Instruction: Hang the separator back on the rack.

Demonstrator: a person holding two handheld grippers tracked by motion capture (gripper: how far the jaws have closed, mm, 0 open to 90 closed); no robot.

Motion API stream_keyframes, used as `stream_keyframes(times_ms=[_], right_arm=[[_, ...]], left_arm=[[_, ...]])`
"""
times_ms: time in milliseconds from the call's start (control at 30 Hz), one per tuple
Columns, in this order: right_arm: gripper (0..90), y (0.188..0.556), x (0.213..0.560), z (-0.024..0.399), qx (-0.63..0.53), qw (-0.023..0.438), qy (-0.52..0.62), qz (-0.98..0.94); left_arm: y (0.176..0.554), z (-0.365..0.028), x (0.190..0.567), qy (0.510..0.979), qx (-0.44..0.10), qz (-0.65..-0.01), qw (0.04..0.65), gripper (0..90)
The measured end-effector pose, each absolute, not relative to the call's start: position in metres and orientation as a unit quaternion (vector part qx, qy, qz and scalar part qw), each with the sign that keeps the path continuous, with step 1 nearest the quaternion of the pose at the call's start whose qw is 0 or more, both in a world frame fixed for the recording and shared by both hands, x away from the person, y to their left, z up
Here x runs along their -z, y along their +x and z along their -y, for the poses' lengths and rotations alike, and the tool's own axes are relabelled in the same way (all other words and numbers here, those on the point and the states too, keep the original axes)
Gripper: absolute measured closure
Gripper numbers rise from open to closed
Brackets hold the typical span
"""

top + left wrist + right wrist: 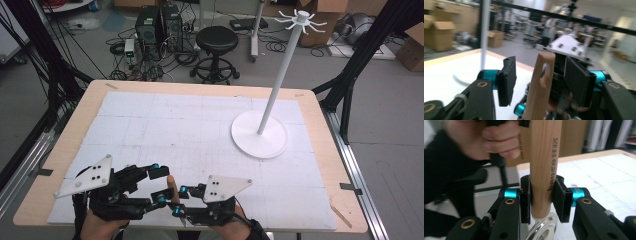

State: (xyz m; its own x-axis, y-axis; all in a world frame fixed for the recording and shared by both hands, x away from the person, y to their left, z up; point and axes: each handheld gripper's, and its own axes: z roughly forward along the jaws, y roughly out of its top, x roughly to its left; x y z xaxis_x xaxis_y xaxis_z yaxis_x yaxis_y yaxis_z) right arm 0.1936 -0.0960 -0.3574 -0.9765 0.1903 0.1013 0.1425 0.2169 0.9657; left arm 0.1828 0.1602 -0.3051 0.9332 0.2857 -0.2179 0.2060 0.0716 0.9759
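Handover near done: right gripper pinching handle; left gripper spread round it. Stand well beyond, nothing hung yet.

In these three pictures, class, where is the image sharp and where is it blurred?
High view: sharp all over, stand crisp. Left gripper view: background smeared, wooden handle soft. Right gripper view: handle lettering sharp, hand at top left blurred.
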Motion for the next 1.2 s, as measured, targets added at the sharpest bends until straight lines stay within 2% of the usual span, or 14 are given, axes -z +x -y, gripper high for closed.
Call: stream_keyframes(times_ms=[133, 233, 433, 667, 900, 1067, 1200], right_arm=[[69.9, 0.199, 0.356, 0.104, -0.624, -0.025, 0.081, -0.777], [69.9, 0.201, 0.357, 0.106, -0.625, -0.052, 0.062, -0.776], [69.9, 0.198, 0.36, 0.098, -0.614, -0.095, 0.021, -0.784], [69.9, 0.194, 0.362, 0.092, -0.603, -0.12, 0.001, -0.789], [69.9, 0.194, 0.362, 0.091, -0.605, -0.134, -0.012, -0.785], [69.9, 0.194, 0.361, 0.092, -0.609, -0.14, -0.017, -0.781], [69.9, 0.194, 0.361, 0.092, -0.609, -0.142, -0.019, -0.78]], left_arm=[[0.189, -0.163, 0.308, 0.675, 0.002, -0.153, 0.722, 28.7], [0.19, -0.163, 0.31, 0.678, 0.019, -0.14, 0.722, 28.9], [0.189, -0.157, 0.313, 0.687, 0.063, -0.102, 0.716, 40.2], [0.187, -0.154, 0.313, 0.696, 0.089, -0.064, 0.709, 56.8], [0.188, -0.154, 0.315, 0.692, 0.102, -0.055, 0.712, 63.7], [0.188, -0.154, 0.317, 0.692, 0.109, -0.054, 0.712, 65.3], [0.187, -0.153, 0.317, 0.694, 0.108, -0.047, 0.711, 72.4]])
